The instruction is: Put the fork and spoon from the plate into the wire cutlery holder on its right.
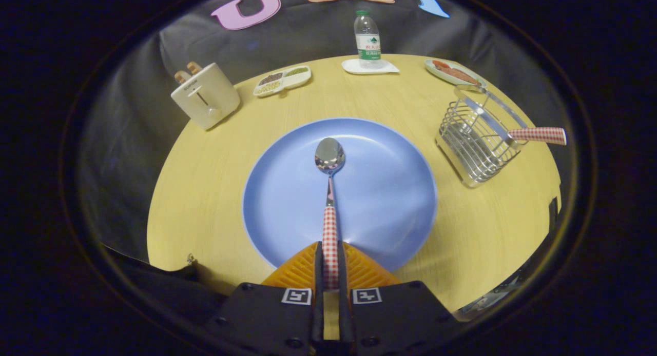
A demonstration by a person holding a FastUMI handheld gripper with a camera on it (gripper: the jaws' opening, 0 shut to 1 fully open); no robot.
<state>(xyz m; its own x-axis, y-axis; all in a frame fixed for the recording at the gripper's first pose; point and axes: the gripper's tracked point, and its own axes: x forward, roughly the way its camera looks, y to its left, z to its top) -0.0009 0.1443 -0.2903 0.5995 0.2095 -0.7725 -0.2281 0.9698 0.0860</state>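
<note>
A spoon (329, 192) with a red-and-white checked handle points away from me, its steel bowl over the middle of the blue plate (390, 192). My gripper (330, 261) is shut on the spoon's handle, both fingers pressing its sides. To the right of the plate stands the wire cutlery holder (475, 140). The fork (536, 135), with the same checked handle, leans in the holder with its handle sticking out to the right.
The round wooden table (205, 192) carries a white toaster (205, 95) at the back left, a divided snack dish (282, 80), a water bottle (367, 38) on a white coaster, and a plate of food (454, 71) behind the holder.
</note>
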